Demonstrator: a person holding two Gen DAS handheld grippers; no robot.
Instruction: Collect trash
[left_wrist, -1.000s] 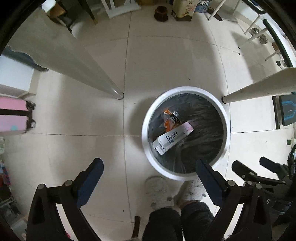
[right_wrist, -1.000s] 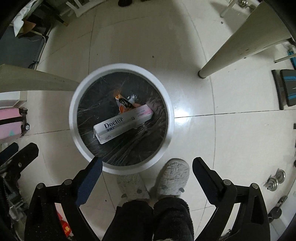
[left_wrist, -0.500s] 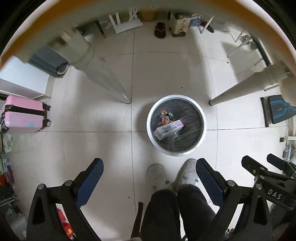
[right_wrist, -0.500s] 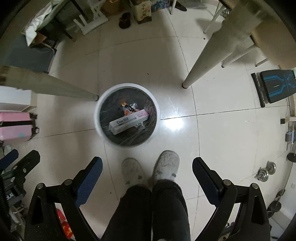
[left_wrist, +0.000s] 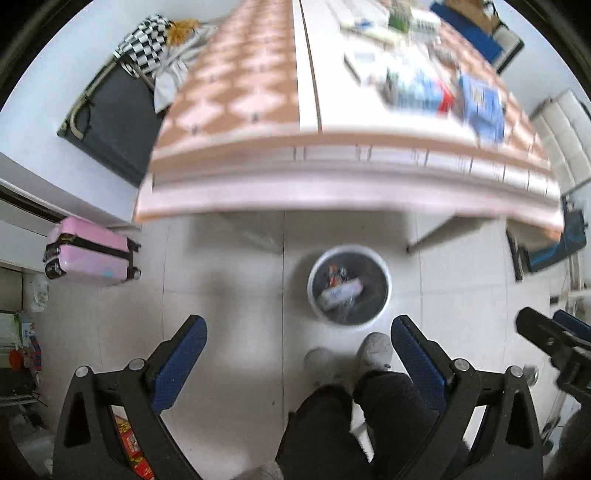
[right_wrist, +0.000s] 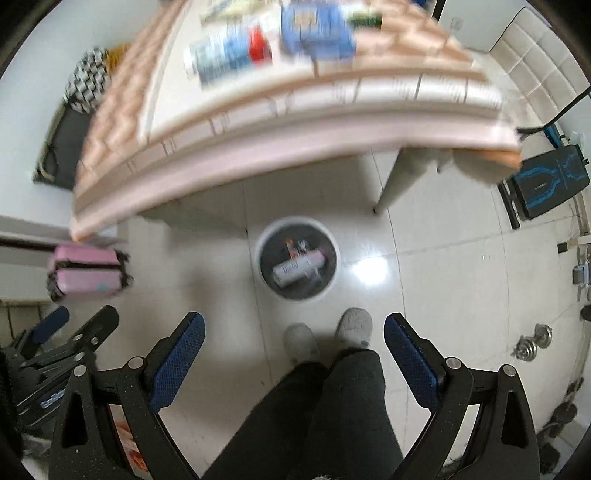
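A round white trash bin (left_wrist: 384, 275) with a black liner stands on the floor under the table edge; it also shows in the right wrist view (right_wrist: 332, 243). Inside lie a white box (left_wrist: 340, 291) (right_wrist: 297, 267) and an orange wrapper (left_wrist: 332, 271). My left gripper (left_wrist: 299, 354) is open and empty, high above the floor. My right gripper (right_wrist: 293, 350) is open and empty too. On the table (left_wrist: 332, 177) (right_wrist: 295, 122) lie several blurred packages, among them a blue packet (left_wrist: 484, 105) (right_wrist: 314, 29) and a blue-red pack (left_wrist: 417, 90) (right_wrist: 229, 51).
The person's feet in grey slippers (left_wrist: 373, 350) (right_wrist: 354, 326) stand in front of the bin. A pink suitcase (left_wrist: 88, 251) (right_wrist: 86, 273) stands at the left. A black folded cot (left_wrist: 110, 122) is at the back left. Dumbbells (right_wrist: 535, 341) lie at the right.
Both grippers have risen from close above the bin to above table height. The bin looks much smaller and the tabletop has come into view. Both stayed open.
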